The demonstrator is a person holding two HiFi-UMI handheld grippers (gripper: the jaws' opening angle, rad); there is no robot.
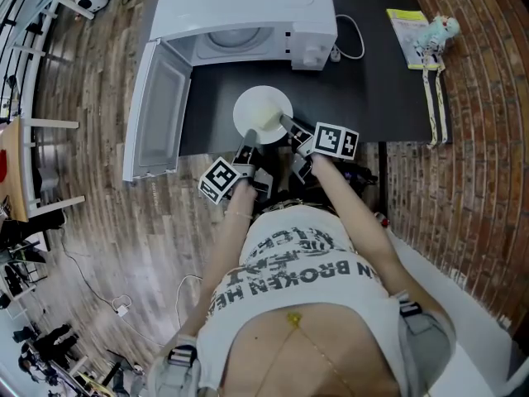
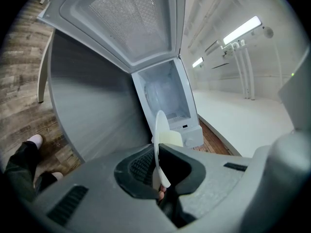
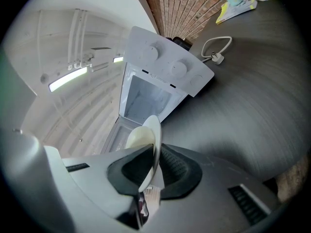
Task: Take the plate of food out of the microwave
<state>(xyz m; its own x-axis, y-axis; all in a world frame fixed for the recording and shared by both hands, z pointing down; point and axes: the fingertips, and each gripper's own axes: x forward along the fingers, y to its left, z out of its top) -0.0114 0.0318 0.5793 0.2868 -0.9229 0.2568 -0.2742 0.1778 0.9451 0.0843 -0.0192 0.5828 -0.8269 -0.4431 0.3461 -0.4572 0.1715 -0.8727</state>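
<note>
Gripping the white plate (image 1: pixel 258 108) by its near rim with left claw (image 1: pixel 246 150) and right claw (image 1: pixel 286 126) both clamped tight (pale food (image 1: pixel 270 122) aboard), over the bench (image 1: pixel 372 89) before the open microwave (image 1: pixel 248 11).

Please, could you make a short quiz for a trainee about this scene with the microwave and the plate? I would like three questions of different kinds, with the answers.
1. True or false: the door of the microwave stands open.
2. Where is the plate? A) inside the microwave; B) outside, in front of it, over the dark table; C) on the wooden floor.
3. Short answer: which is shut on the plate's rim, the left gripper, the right gripper, or both?

Key: 1 true; 2 B; 3 both, one on each side of the rim.
</note>
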